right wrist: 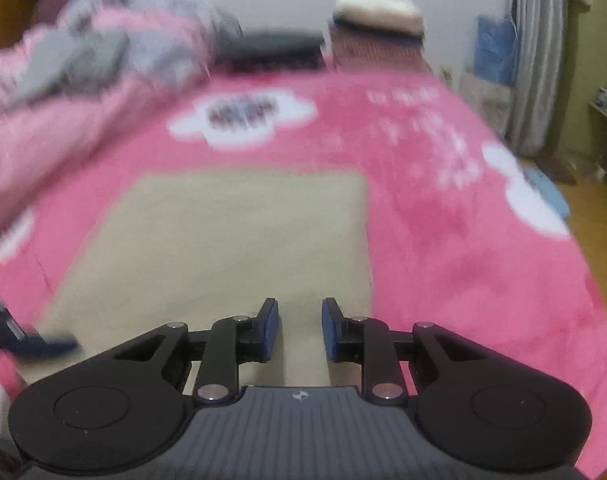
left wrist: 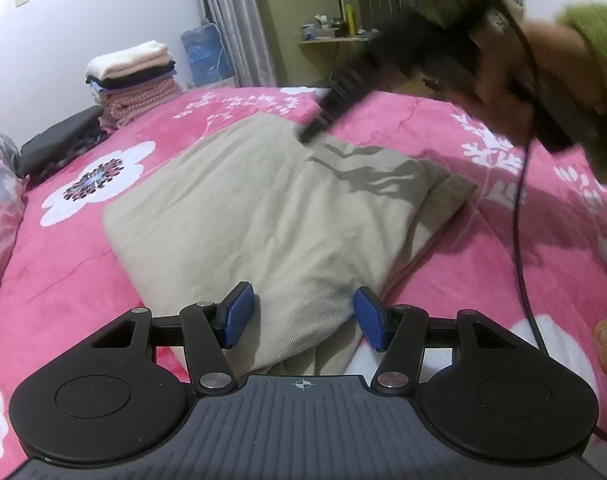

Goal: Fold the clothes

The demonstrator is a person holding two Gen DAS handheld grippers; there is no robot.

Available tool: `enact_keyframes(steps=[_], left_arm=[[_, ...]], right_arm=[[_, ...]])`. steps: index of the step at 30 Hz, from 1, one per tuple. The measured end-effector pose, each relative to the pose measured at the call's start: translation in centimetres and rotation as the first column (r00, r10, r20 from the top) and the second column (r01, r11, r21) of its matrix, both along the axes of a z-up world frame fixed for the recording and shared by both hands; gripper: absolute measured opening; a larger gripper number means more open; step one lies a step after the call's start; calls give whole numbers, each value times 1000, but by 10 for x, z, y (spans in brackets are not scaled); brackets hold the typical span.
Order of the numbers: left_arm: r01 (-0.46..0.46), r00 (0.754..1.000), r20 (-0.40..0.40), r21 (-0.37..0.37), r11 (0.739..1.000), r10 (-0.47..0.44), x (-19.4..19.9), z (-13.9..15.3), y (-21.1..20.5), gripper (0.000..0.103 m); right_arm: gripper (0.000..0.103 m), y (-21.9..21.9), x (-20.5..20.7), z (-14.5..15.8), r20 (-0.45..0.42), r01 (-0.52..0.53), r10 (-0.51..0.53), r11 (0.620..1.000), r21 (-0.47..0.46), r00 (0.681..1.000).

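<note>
A beige garment (left wrist: 239, 216) lies folded flat on the pink flowered blanket (left wrist: 83, 264). My left gripper (left wrist: 301, 316) is open, its blue pads on either side of the garment's near corner, nothing held. In the left wrist view the right gripper (left wrist: 315, 128) is blurred, its tip above the garment's far edge, held by a hand in a green sleeve. In the blurred right wrist view my right gripper (right wrist: 300, 330) is open and empty above the beige garment (right wrist: 223, 248). The left gripper's tip (right wrist: 35, 342) shows at the lower left.
A stack of folded clothes (left wrist: 135, 80) stands at the far left of the bed by the wall, also in the right wrist view (right wrist: 377, 28). A dark folded item (left wrist: 59, 140) lies beside it. A pink and grey quilt (right wrist: 75, 80) is bunched at left. A cable (left wrist: 521, 208) hangs at right.
</note>
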State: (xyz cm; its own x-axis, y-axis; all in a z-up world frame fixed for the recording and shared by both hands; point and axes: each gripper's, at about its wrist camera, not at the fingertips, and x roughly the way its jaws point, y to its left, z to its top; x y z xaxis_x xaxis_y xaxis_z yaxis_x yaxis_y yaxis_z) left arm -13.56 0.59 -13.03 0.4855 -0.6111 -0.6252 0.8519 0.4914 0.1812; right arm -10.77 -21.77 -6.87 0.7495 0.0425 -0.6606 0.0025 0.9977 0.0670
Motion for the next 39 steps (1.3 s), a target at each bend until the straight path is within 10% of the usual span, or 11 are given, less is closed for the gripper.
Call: enact_keyframes(steps=[11,21,39], left_arm=[[-5,1000,1,-7,1000,5,-1,-1,-1,56],[0,1000,4,-21,1000,0,-1,-2,2,57],[-102,991,-101,-199,975,83,29,54,33,57]], right_arm=[[25,-24,83,-34,-27,46,-44,995,90,999],[26,-17,-4,12,-116,18,11,970,243,993],[27,7,-50,-40,-61,-29,43,978,206,997]])
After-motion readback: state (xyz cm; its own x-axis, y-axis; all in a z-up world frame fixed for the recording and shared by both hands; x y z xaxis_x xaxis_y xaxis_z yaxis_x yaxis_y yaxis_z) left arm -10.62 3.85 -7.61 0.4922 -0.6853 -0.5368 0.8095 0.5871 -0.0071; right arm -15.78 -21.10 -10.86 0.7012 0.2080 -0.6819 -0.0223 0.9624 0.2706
